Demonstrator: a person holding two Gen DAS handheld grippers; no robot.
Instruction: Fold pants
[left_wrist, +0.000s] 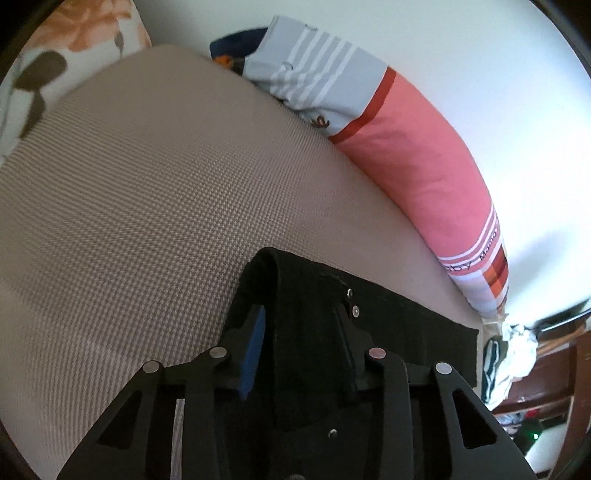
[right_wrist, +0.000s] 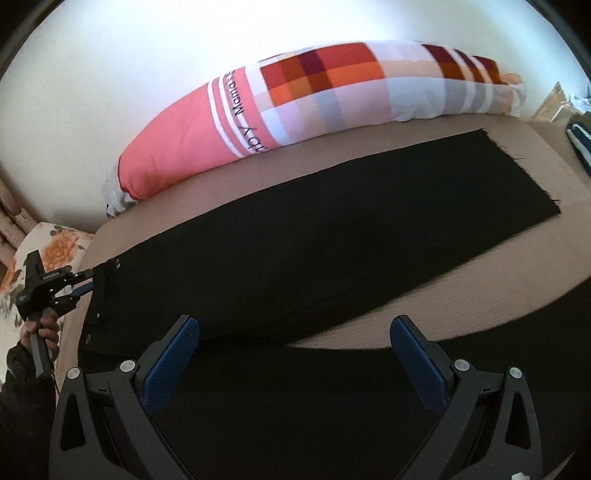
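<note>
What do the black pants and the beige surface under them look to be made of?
Black pants: likely a heavy woven cloth, maybe denim; matte, with metal rivets at the waist and a frayed leg end. Beige surface: a textured fabric cover with a fine, regular waffle-like weave, matte. The fibre of either cannot be told.

1. The left gripper (left_wrist: 303, 332) is masked at its right finger by bunched black fabric of the pants (left_wrist: 406, 317); only the blue pad (left_wrist: 253, 354) of the left finger is seen
2. The near edge of the pants is cut off by the lower frame edge in the right wrist view
3. The heap of cloth (left_wrist: 506, 354) at the right is too blurred to be identified
4. The person's hand (right_wrist: 40, 328) is partly hidden behind the handle
</note>
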